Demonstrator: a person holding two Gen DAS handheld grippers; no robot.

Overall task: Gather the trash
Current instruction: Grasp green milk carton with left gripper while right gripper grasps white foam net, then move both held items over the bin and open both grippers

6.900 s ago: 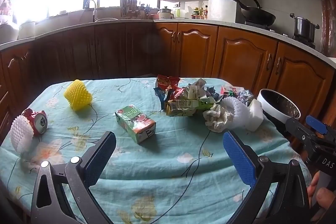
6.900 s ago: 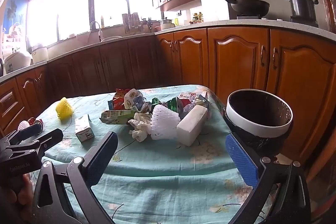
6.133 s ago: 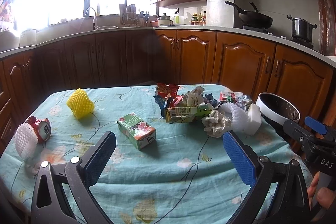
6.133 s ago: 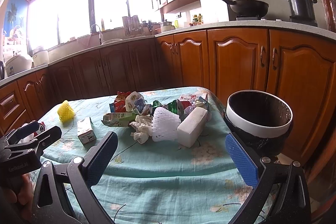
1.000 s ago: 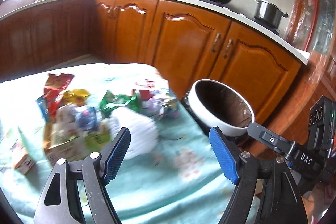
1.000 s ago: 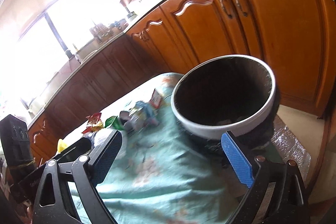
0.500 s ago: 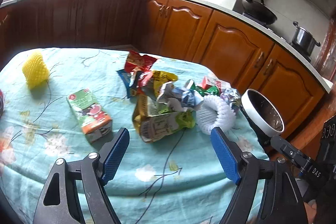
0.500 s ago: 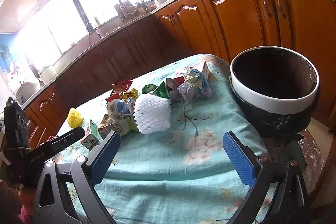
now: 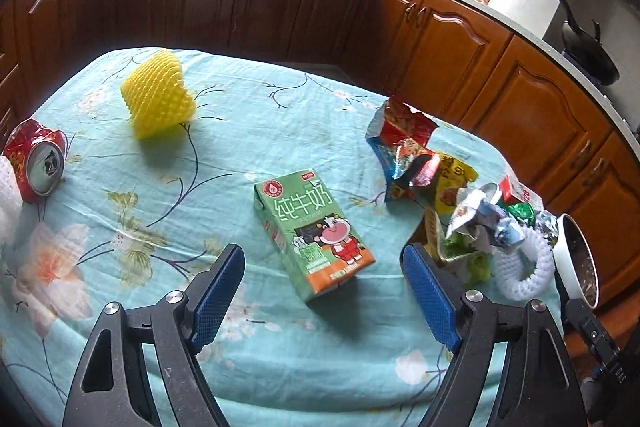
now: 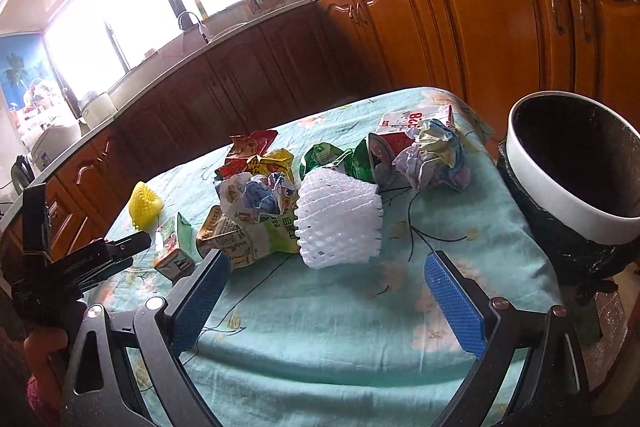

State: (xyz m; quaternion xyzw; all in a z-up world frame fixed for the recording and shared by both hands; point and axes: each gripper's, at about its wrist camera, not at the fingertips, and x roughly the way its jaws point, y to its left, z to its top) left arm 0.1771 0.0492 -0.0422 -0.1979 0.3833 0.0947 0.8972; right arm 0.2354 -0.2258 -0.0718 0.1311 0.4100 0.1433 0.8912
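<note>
My left gripper (image 9: 324, 291) is open and empty, just in front of a green milk carton (image 9: 314, 233) lying flat on the teal floral tablecloth (image 9: 224, 147). A yellow foam net (image 9: 158, 93) and a crushed red can (image 9: 36, 163) lie to the left. A pile of snack wrappers (image 9: 412, 155) and a white foam net (image 9: 520, 273) lie to the right. My right gripper (image 10: 326, 293) is open and empty, close in front of the white foam net (image 10: 338, 221). The white-rimmed trash bin (image 10: 576, 179) stands past the table's right edge.
Crumpled wrappers (image 10: 432, 151) and a flattened carton (image 10: 248, 231) crowd the table's far right. Brown kitchen cabinets (image 10: 480, 27) run behind the table. The trash bin also shows in the left wrist view (image 9: 576, 259). The left gripper's body (image 10: 80, 259) shows at the left of the right wrist view.
My left gripper has swung left and lower, now over the milk carton. My right gripper has moved closer to the white foam net. Both stay open.
</note>
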